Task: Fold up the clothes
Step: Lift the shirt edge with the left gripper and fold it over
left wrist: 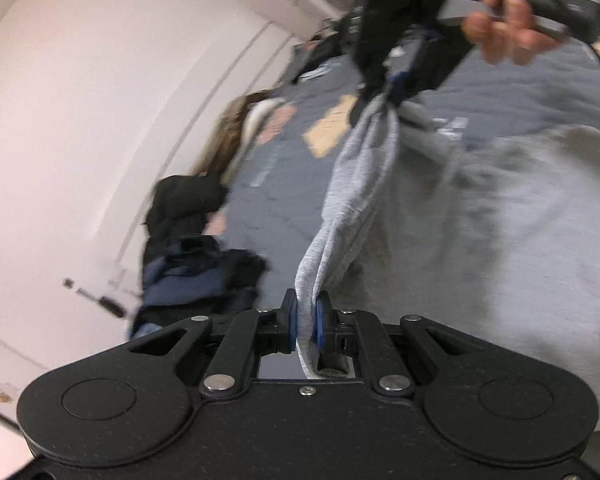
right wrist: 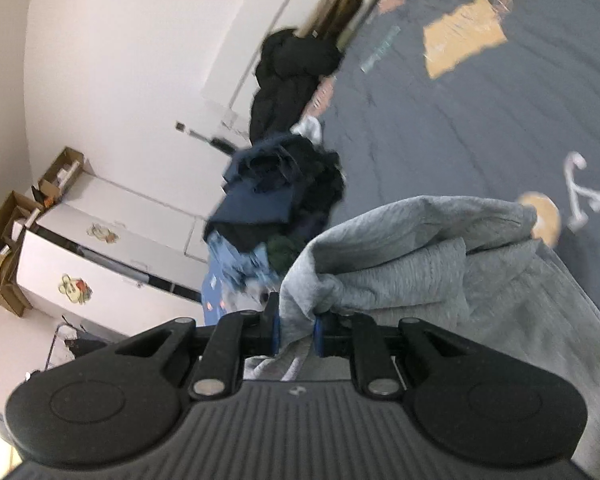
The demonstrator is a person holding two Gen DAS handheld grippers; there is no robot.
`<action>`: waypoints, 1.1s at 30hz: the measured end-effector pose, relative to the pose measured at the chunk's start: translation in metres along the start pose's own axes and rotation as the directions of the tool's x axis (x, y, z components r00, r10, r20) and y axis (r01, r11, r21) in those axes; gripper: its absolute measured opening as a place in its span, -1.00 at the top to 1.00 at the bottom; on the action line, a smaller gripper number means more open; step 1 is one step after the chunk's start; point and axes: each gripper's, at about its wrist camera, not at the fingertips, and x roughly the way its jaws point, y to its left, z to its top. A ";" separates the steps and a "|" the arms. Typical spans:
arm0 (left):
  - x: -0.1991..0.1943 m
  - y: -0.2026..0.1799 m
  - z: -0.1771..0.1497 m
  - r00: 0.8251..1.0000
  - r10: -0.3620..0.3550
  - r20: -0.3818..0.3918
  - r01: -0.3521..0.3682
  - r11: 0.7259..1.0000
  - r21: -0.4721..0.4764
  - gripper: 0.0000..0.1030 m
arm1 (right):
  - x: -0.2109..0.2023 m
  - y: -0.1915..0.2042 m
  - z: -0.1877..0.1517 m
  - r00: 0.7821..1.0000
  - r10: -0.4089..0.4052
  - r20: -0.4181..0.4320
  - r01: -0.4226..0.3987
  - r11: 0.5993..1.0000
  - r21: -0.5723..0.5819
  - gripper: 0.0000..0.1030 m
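A light grey sweatshirt (left wrist: 500, 216) hangs above a dark grey bed cover (left wrist: 284, 184). My left gripper (left wrist: 307, 320) is shut on one edge of it, the cloth pinched between the blue pads. That edge stretches taut up to my right gripper (left wrist: 384, 92), held by a hand (left wrist: 500, 20) at the top right, which grips the other end. In the right wrist view my right gripper (right wrist: 296, 332) is shut on a bunched fold of the grey sweatshirt (right wrist: 412, 248), which drapes off to the right.
A heap of dark blue and black clothes (left wrist: 196, 272) lies by the white wall (left wrist: 80, 120). A black jacket (right wrist: 292, 76) sits beyond the heap of clothes (right wrist: 276, 204). White cabinets (right wrist: 112, 264) with cardboard boxes (right wrist: 4, 256) stand at the left.
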 end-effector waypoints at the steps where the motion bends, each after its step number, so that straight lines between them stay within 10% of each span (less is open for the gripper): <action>1: -0.005 -0.015 -0.005 1.000 -0.026 0.002 0.026 1.000 0.000 0.82 | -0.005 -0.009 -0.007 1.000 -0.014 -0.011 0.014 1.000 -0.001 0.71; 11: -0.034 -0.129 -0.042 0.976 -0.212 -0.049 0.210 0.977 -0.046 0.82 | -0.058 -0.083 -0.087 0.985 -0.137 -0.103 0.145 0.987 0.065 0.71; 22: -0.045 -0.165 -0.053 0.961 -0.255 -0.106 0.248 0.966 -0.072 0.82 | -0.094 -0.097 -0.140 0.953 -0.285 -0.106 0.275 0.957 -0.097 0.71; 33: -0.064 -0.149 -0.051 0.967 -0.251 -0.048 0.239 0.955 -0.177 0.82 | -0.117 -0.098 -0.151 0.970 -0.238 -0.055 0.235 0.971 -0.052 0.70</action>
